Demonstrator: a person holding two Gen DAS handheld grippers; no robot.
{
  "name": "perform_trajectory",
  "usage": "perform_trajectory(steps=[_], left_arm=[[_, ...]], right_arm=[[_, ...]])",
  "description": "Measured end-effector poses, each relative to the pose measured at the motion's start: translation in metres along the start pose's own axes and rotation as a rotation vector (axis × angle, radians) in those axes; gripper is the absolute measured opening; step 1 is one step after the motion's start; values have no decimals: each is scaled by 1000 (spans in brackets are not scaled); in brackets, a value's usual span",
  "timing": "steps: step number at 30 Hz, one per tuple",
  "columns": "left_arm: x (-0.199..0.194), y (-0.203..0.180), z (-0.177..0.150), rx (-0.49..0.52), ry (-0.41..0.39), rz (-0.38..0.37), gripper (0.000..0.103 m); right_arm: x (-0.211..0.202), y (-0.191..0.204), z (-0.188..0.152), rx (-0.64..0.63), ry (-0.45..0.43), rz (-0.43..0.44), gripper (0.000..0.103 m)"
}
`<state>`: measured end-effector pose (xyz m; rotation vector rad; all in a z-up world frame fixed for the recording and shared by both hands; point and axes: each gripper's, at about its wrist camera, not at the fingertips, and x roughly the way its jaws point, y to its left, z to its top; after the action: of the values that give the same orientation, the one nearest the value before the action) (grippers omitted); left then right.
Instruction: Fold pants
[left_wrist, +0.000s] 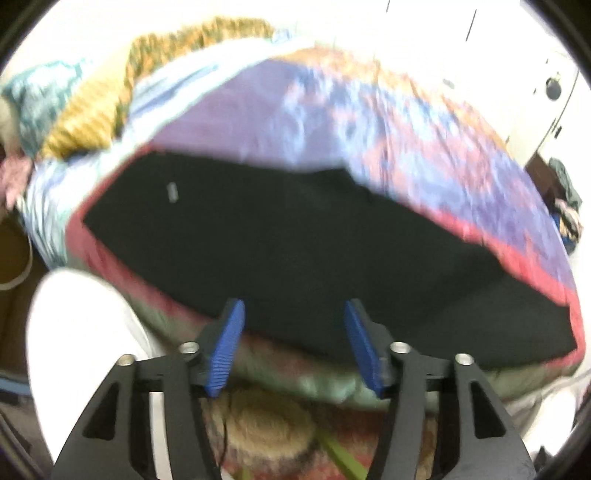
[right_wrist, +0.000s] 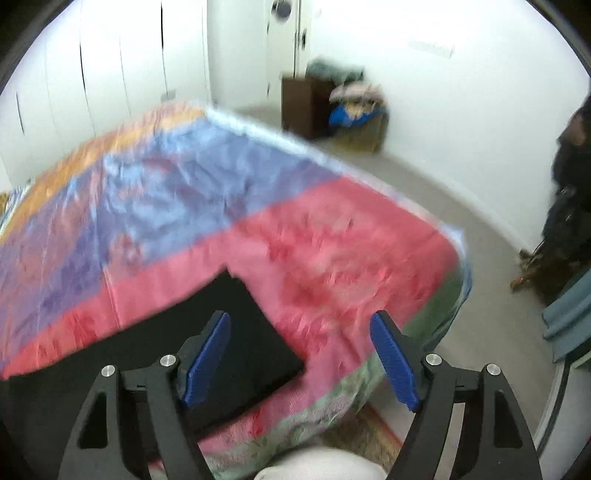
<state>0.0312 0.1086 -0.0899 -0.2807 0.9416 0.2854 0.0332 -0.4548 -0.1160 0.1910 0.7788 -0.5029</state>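
Black pants (left_wrist: 280, 243) lie flat in a long folded strip across the near side of a bed, with a small pale label near their left end. In the left wrist view my left gripper (left_wrist: 294, 308) hovers open above their near edge, blue pads (left_wrist: 226, 347) spread and nothing between them. The right wrist view shows the pants' right end (right_wrist: 255, 332) with square corners on the pink part of the cover. My right gripper (right_wrist: 300, 321) is open above that end, holding nothing.
The bed cover (right_wrist: 325, 251) is pink, purple and orange, with a green side hanging down. Pillows (left_wrist: 85, 110) lie at the bed's left end. A person's white trouser knee (left_wrist: 81, 325) is near the bed's edge. A dark cabinet (right_wrist: 306, 103) and laundry stand by the far wall.
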Motion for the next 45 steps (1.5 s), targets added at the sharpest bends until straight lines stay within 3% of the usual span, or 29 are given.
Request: perform_trajectory(steps=[1,4,6,8,9,11,12,13,17,18,23,27,29,31,32,34,38,45], left_arm=[[4,0,13,2,-18,-11,76],[39,-5,50,52,-40,3,77],[75,-7,65,105,-70,100,77],[112,-1,70,133,-41,219,77],[129,8,71,132,-15,302,76],[156,33,70,82,49,431,76],[158,51,66,24,49,374,76],[154,57,64,3,31,340,75],[139,36,57,111,33,413,75],[131,31,56,112,19,402,76],[105,-18,71,163,-74,215,89],[133,-51,92,237,-59,122,90],[160,-56,99,234,-6,147,90],[196,-36,105,153,92,213,96],[205,-19,106,76,103,169,99],[206,-9,108,36,100,129,103],[203,-15,101,104,78,145,103],[206,-12,97,121,44,150,103]], right_arm=[[-6,9,0,-11,-10,39,78],[-8,50,-4,-70,20,189,78],[-1,83,-13,-112,62,284,78],[15,116,-28,-151,122,368,78],[25,126,-37,-169,156,385,78],[57,142,-60,-207,298,333,78],[75,142,-74,-211,369,300,78],[77,138,-78,-200,355,313,79],[76,139,-77,-201,348,316,82],[76,141,-78,-207,345,320,85],[75,152,-82,-237,315,308,96],[73,151,-81,-237,307,311,98],[73,149,-81,-231,306,320,98],[73,148,-81,-230,306,323,98],[74,148,-81,-229,306,324,98],[74,148,-81,-229,306,330,98],[75,148,-81,-234,305,329,99],[72,151,-79,-229,297,335,102]])
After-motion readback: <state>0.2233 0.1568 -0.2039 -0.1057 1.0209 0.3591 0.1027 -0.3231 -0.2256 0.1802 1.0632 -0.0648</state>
